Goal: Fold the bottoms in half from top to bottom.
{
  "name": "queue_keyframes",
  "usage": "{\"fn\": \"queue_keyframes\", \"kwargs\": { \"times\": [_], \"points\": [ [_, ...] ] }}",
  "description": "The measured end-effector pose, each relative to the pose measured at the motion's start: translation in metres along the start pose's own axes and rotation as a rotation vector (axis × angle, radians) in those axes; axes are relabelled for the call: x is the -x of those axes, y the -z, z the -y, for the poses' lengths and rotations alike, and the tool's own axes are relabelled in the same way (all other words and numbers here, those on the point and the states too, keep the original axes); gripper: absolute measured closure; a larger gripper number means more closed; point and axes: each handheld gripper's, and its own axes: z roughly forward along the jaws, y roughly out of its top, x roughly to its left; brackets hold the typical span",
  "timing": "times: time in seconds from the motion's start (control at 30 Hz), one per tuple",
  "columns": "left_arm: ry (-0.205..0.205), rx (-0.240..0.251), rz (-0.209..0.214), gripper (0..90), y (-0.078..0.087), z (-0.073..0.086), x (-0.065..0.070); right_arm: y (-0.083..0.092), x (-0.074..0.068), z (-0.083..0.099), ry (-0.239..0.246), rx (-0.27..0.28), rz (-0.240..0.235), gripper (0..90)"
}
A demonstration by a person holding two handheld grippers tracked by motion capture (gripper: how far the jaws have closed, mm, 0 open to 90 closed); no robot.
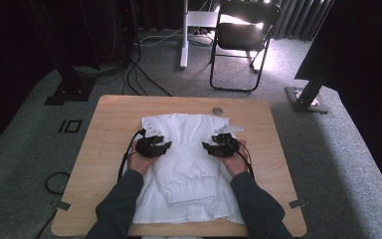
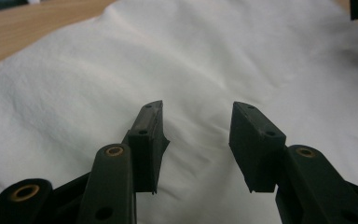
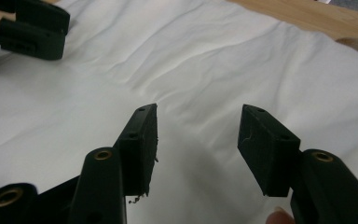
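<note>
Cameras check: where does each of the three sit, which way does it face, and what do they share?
High view: above the person's side, looking forward and down on the table; both forearms, left gripper and right gripper show.
Left gripper view: rides the left gripper, looking along its parted jaws at the white garment.
Right gripper view: rides the right gripper, jaws parted over the garment; the left gripper lies at top left.
Shared: all three show the white garment and wooden tabletop.
</note>
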Motion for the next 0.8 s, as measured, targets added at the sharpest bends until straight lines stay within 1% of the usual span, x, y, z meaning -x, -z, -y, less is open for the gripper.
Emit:
{"fn": "queue_keyframes", "kwargs": {
  "times": [0.03,0.1,0.17,0.23,0.27,0.3,0.33,0.4,0.47,0.53,0.63,0.67,0.77,0.8],
  "points": [
    [0.008,-0.013,-0.004,55.4,-0.006,0.001,-0.003,-0.007,0.003,-0.003,-0.001,-0.001,0.014,46.1],
    [0.034,-0.040,0.002,55.4,-0.016,0.005,-0.007,-0.021,0.008,-0.005,-0.013,-0.018,0.031,44.4],
    [0.040,-0.061,0.005,55.3,-0.022,0.010,-0.009,-0.034,0.012,-0.002,-0.030,-0.036,0.046,43.3],
    [0.046,-0.062,0.008,54.9,-0.024,0.012,-0.009,-0.046,0.015,0.004,-0.049,-0.072,0.052,42.3],
    [0.064,-0.065,0.023,54.7,-0.025,0.018,-0.010,-0.052,0.017,0.011,-0.064,-0.099,0.050,42.0],
    [0.071,-0.060,0.030,54.6,-0.025,0.020,-0.011,-0.053,0.017,0.014,-0.067,-0.107,0.049,42.0],
    [0.086,-0.052,0.042,54.6,-0.024,0.022,-0.011,-0.054,0.017,0.017,-0.066,-0.115,0.049,42.1],
    [0.101,-0.041,0.063,54.6,-0.021,0.027,-0.011,-0.053,0.016,0.024,-0.056,-0.100,0.043,42.1],
    [0.092,-0.037,0.070,54.6,-0.017,0.031,-0.008,-0.049,0.014,0.027,-0.056,-0.104,0.036,42.1],
    [0.081,-0.036,0.079,54.6,-0.012,0.036,-0.003,-0.044,0.009,0.030,-0.030,-0.119,0.038,42.0],
    [0.087,-0.029,0.086,54.5,-0.005,0.043,0.003,-0.038,0.002,0.037,-0.019,-0.110,0.041,42.1],
    [0.090,-0.030,0.084,54.5,-0.002,0.045,0.006,-0.036,0.000,0.040,-0.005,-0.105,0.045,42.1],
    [0.088,-0.026,0.081,54.4,0.005,0.052,0.014,-0.030,-0.008,0.047,0.006,-0.099,0.048,42.1],
    [0.089,-0.025,0.083,54.4,0.007,0.054,0.016,-0.027,-0.010,0.049,0.000,-0.098,0.045,42.1]
  ]
}}
